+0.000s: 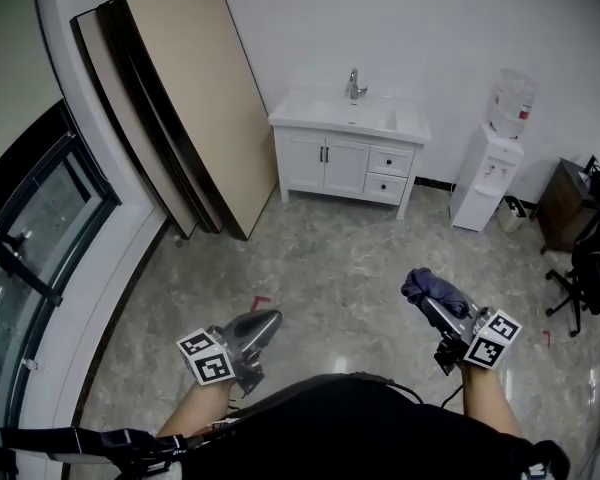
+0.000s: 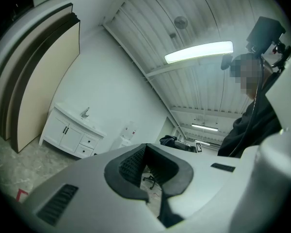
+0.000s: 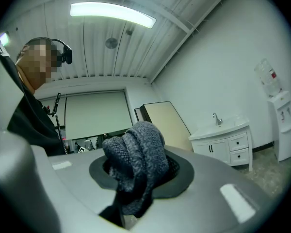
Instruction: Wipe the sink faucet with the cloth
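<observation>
Holding bunched grey-blue cloth [image 1: 432,288] in right gripper [image 1: 426,304], jaws clamped on it, wad bulging above the pads. Carrying left gripper [image 1: 270,320] with jaws together, nothing between. Faucet [image 1: 354,85] at 12 o'clock on white sink cabinet [image 1: 345,163] against back wall, well apart from both grippers. Open marble floor [image 1: 360,258] in between, only a red tape mark [image 1: 261,302] on it at 7 o'clock of the cabinet. Tall leaning panels [image 1: 185,108] at 10–11 o'clock, just beside cabinet's left end. Water dispenser [image 1: 488,173] at 1 o'clock, near cabinet's right end. Office chair [image 1: 585,273] at 3 o'clock, cut off by frame edge. Glazed door [image 1: 35,228] at 9 o'clock. Faucet too small here for handle detail.
</observation>
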A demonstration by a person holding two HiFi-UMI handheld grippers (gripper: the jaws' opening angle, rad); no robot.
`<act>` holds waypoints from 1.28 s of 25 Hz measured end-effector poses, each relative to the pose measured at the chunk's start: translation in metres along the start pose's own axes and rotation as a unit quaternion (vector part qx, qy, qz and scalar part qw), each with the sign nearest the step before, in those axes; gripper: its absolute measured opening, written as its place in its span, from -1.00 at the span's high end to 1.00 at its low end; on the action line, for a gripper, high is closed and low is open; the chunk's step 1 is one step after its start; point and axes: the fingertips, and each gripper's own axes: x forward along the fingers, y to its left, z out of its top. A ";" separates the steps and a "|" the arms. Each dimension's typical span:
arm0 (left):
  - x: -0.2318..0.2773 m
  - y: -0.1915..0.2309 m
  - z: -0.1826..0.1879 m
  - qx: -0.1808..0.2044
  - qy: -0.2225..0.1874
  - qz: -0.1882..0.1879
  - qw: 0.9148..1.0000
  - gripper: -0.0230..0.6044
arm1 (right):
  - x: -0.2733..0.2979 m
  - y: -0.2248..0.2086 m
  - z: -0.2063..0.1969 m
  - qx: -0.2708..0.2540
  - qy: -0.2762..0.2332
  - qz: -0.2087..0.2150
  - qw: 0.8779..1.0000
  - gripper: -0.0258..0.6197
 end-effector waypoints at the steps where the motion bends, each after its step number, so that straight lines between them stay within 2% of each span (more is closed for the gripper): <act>1: 0.009 0.005 0.002 0.002 -0.003 0.007 1.000 0.93 | 0.005 -0.011 0.001 0.000 0.002 0.009 1.000 0.57; 5: 0.064 0.015 0.013 0.003 -0.024 0.026 0.999 0.93 | 0.017 -0.069 0.021 0.005 0.012 0.039 0.999 0.57; 9: 0.125 0.014 0.020 0.023 -0.029 0.042 0.998 0.93 | 0.016 -0.130 0.055 -0.003 0.019 0.064 0.998 0.57; 12: 0.166 0.022 0.027 0.017 -0.047 0.055 0.997 0.93 | 0.020 -0.172 0.078 -0.010 0.014 0.086 0.996 0.57; 15: 0.203 0.024 0.025 0.017 -0.044 0.059 0.997 0.93 | 0.018 -0.207 0.089 -0.010 0.013 0.096 0.995 0.57; 20: 0.248 0.037 0.028 0.020 -0.041 0.066 0.997 0.93 | 0.016 -0.263 0.093 0.002 0.017 0.091 0.996 0.57; 25: 0.270 0.063 0.037 0.017 -0.034 0.065 0.997 0.93 | 0.028 -0.294 0.095 0.006 0.019 0.080 0.997 0.57; 32: 0.283 0.132 0.064 0.003 -0.033 0.031 0.999 0.93 | 0.085 -0.319 0.096 -0.001 0.024 0.046 0.999 0.57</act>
